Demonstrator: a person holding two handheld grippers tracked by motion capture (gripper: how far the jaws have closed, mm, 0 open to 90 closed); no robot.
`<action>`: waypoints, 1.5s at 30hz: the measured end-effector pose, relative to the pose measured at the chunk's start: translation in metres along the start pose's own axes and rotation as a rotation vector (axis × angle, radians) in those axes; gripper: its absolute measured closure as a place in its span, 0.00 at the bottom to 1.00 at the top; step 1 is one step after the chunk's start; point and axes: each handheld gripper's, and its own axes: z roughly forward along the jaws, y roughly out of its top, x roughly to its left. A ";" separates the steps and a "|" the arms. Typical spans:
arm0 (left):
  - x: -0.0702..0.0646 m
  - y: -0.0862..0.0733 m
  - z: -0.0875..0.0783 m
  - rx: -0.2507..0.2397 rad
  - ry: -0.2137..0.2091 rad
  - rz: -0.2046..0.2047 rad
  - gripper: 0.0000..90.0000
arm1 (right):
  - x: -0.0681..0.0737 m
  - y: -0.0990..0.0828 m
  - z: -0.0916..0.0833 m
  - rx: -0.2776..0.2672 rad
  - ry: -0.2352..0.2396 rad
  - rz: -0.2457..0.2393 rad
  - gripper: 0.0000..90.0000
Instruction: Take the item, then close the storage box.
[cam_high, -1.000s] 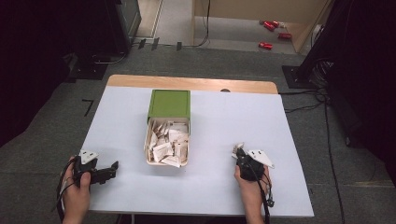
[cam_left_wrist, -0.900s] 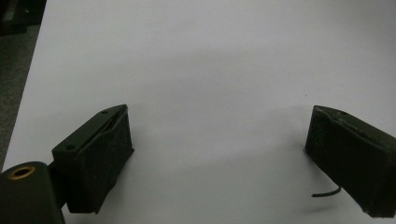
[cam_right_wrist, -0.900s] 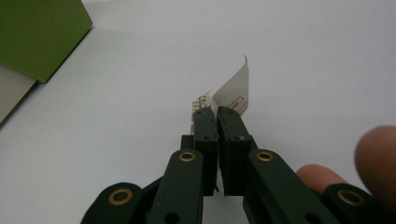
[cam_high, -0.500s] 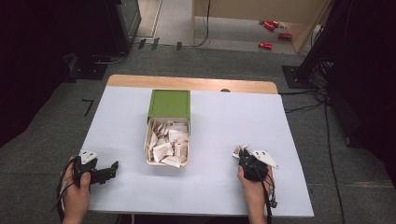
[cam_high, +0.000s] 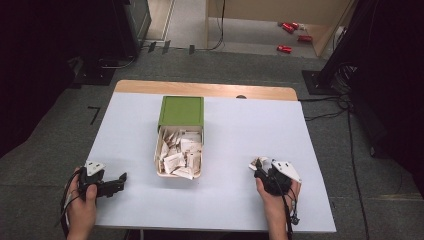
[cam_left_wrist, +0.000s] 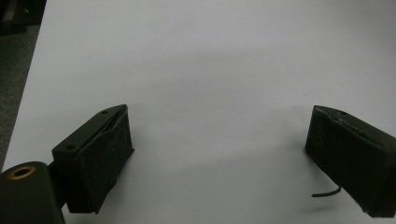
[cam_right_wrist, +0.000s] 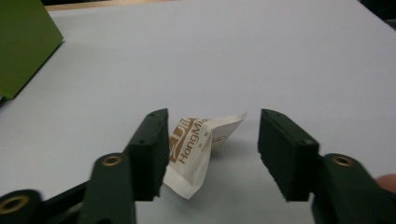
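Observation:
A white sachet (cam_right_wrist: 196, 144) with brown print lies on the white table, crumpled, between the jaws of my right gripper (cam_right_wrist: 214, 119). It leans on the left jaw and stands clear of the right one. Those jaws have just been opening and stand open. From above, the right gripper (cam_high: 257, 166) sits near the table's front right with the sachet (cam_high: 263, 161) at its tips. My left gripper (cam_high: 120, 180) rests at the front left and points right. Its jaws (cam_left_wrist: 219, 112) are wide open over bare table, with nothing between them.
A cream tray (cam_high: 159, 150) with several similar sachets stands mid-table, and a green box (cam_high: 181, 111) adjoins its far end. The green box (cam_right_wrist: 23, 42) sits off to the right gripper's left. A wooden strip (cam_high: 205, 89) runs along the table's far edge.
The right gripper's jaws have spread apart and let go of the sachet, which now lies on the table. Both hands have stayed about where they were.

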 end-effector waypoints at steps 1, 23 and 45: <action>0.000 0.000 0.000 0.000 0.000 0.000 0.09 | 0.001 0.002 -0.001 0.005 -0.018 -0.002 0.29; 0.000 0.000 0.000 -0.001 0.000 0.000 0.09 | 0.037 0.041 -0.031 -0.028 0.119 -0.034 0.09; 0.000 0.000 0.000 -0.001 -0.001 -0.002 0.09 | 0.093 0.053 -0.031 -0.023 0.205 -0.056 0.23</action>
